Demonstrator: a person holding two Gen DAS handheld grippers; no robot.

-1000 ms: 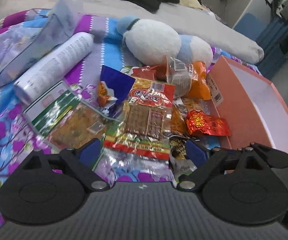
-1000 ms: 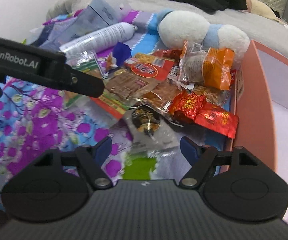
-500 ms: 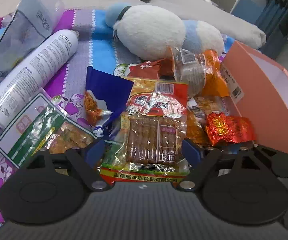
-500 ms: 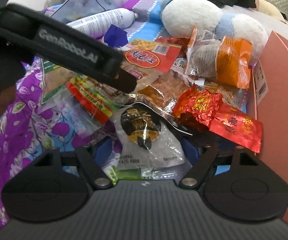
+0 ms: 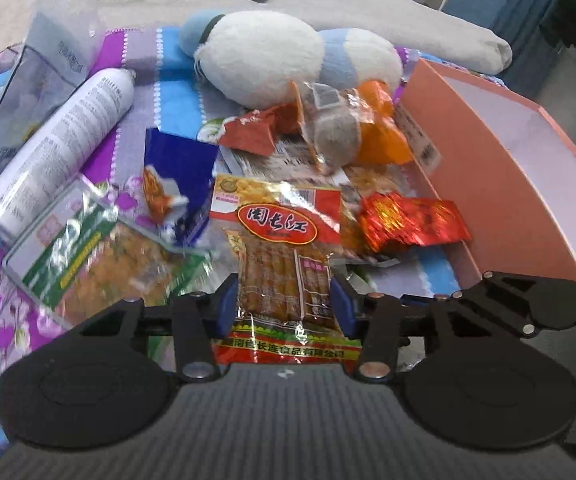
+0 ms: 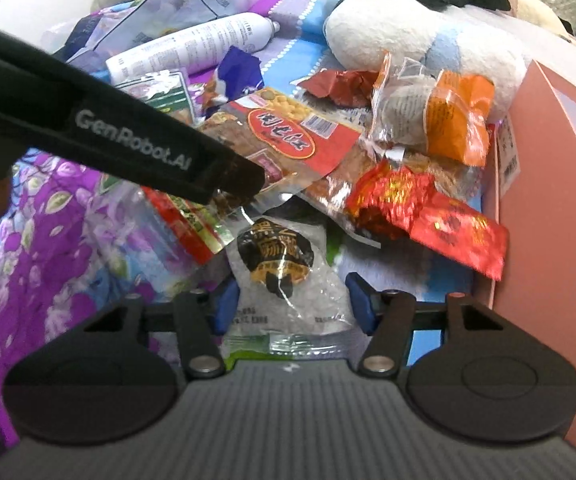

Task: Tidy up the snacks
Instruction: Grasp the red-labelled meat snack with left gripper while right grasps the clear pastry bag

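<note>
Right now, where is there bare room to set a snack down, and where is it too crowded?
The pink box looks bare inside as far as shows. Bare blanket lies between the spray can and the plush toy, and a small strip beside the box below the red foil pack. Between can and box, snacks overlap.

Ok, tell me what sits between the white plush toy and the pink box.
In the left wrist view, a clear-and-orange snack packet lies between the white plush toy and the pink box, leaning against the toy; the right wrist view shows the same.
</note>
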